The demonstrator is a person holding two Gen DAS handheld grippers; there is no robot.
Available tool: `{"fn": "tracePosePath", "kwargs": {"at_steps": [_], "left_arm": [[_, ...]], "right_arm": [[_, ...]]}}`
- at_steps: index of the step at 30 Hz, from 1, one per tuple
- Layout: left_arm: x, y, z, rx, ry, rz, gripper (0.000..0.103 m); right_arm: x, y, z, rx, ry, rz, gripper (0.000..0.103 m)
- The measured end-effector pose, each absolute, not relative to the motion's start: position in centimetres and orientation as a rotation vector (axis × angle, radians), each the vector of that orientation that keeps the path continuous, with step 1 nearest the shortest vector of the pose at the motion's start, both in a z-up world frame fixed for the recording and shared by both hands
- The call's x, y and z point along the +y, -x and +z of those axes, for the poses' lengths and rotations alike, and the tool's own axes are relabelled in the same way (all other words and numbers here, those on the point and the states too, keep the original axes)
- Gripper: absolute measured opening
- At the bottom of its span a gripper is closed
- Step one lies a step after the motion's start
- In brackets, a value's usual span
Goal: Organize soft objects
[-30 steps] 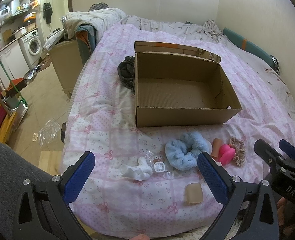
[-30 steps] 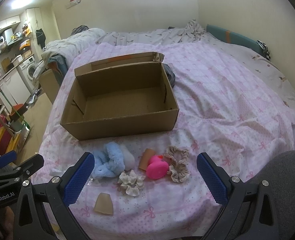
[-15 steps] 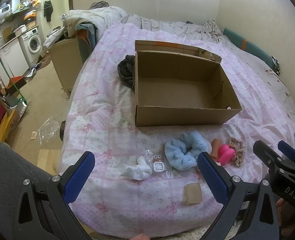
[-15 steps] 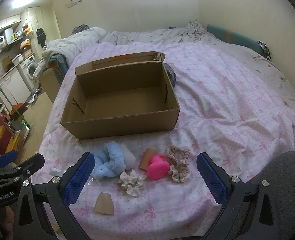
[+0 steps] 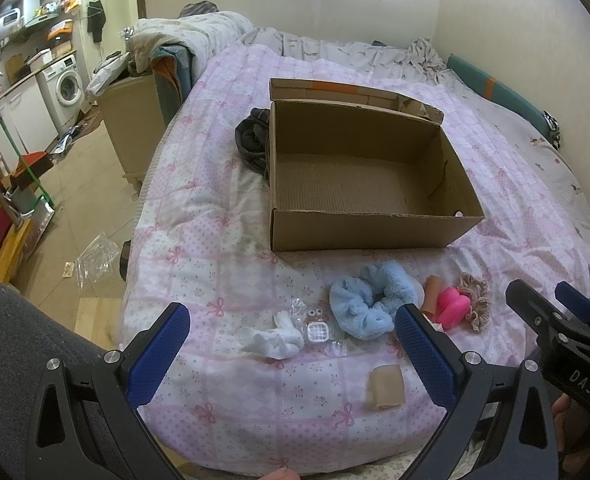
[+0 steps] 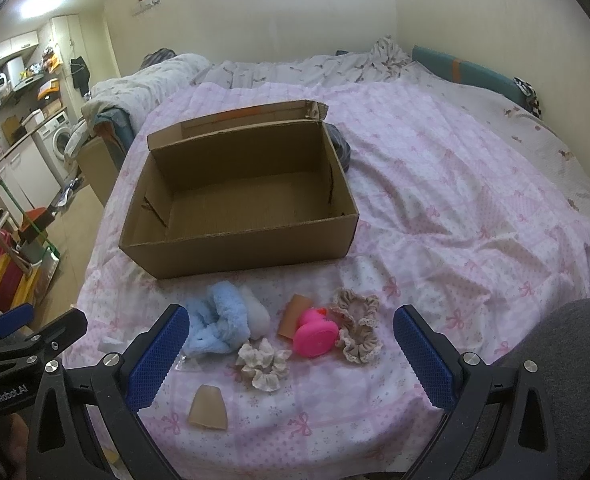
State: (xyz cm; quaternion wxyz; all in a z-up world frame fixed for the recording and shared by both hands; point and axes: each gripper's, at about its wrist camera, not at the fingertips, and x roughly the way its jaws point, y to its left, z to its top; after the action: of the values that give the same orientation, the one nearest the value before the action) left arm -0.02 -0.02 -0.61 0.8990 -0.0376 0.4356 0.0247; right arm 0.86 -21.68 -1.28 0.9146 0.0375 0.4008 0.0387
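Note:
An open, empty cardboard box (image 5: pixel 359 236) (image 6: pixel 239 248) stands on the pink bedspread. In front of it lie a fluffy blue scrunchie (image 5: pixel 369 300) (image 6: pixel 217 326), a white sock (image 5: pixel 273 338), a pink rubber duck (image 5: pixel 453 306) (image 6: pixel 315 330), a beige lace scrunchie (image 6: pixel 355 330), a cream scrunchie (image 6: pixel 263 364) and two tan sponges (image 5: pixel 387 386) (image 6: pixel 295 316). My left gripper (image 5: pixel 291 340) is open and empty above the sock. My right gripper (image 6: pixel 291 344) is open and empty above the duck and scrunchies.
A small clear packet with a white case (image 5: pixel 317 330) lies beside the sock. Dark clothing (image 5: pixel 253 140) lies behind the box's left side. The bed's left edge drops to a floor with a plastic bag (image 5: pixel 95 260). A wall runs along the far right.
Both grippers have edged slightly forward toward the objects; both stay open and nothing on the bed has moved.

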Motion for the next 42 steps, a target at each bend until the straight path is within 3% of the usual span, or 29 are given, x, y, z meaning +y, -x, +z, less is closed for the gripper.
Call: {"fn": "tracePosePath", "kwargs": {"at_steps": [10,21,25,29,32,35,38,42], "left_arm": [[-0.1,-0.1,-0.7,0.919,0.083,0.052,0.102],[2.5,-4.0,3.1,0.944,0.144,0.13,0.102],[5.4,-6.6,1.8,1.046,0.176,0.236,0.102],[7.0,-8.7,-2.7,1.265,0.24,0.245,0.102],[6.5,-8.5,-6.4,1.406,0.304,0.197,0.096],[5.7,-8.3,-9.2,1.483,0.316,0.177,0.075],[5.0,-8.4,-11.4,1.546,0.331,0.153,0.073],[4.7,-8.5,-13.6,1.573,0.359,0.131,0.061]], "right_arm": [[-21.7,-1.0,-1.3,0.82,-0.081,0.075,0.103],[-23.9,-3.0,2.3,0.783,-0.127,0.09,0.103],[-25.4,-4.5,3.4,0.784,-0.143,0.11,0.103],[-26.4,-6.2,3.1,0.824,-0.141,0.118,0.103],[-26.6,-7.0,2.2,0.866,-0.15,0.127,0.103],[-26.6,-7.8,0.8,0.921,-0.157,0.133,0.103],[-26.8,-8.2,-0.8,0.968,-0.171,0.124,0.103],[-27.1,-8.3,-2.2,0.996,-0.19,0.11,0.103]]}}
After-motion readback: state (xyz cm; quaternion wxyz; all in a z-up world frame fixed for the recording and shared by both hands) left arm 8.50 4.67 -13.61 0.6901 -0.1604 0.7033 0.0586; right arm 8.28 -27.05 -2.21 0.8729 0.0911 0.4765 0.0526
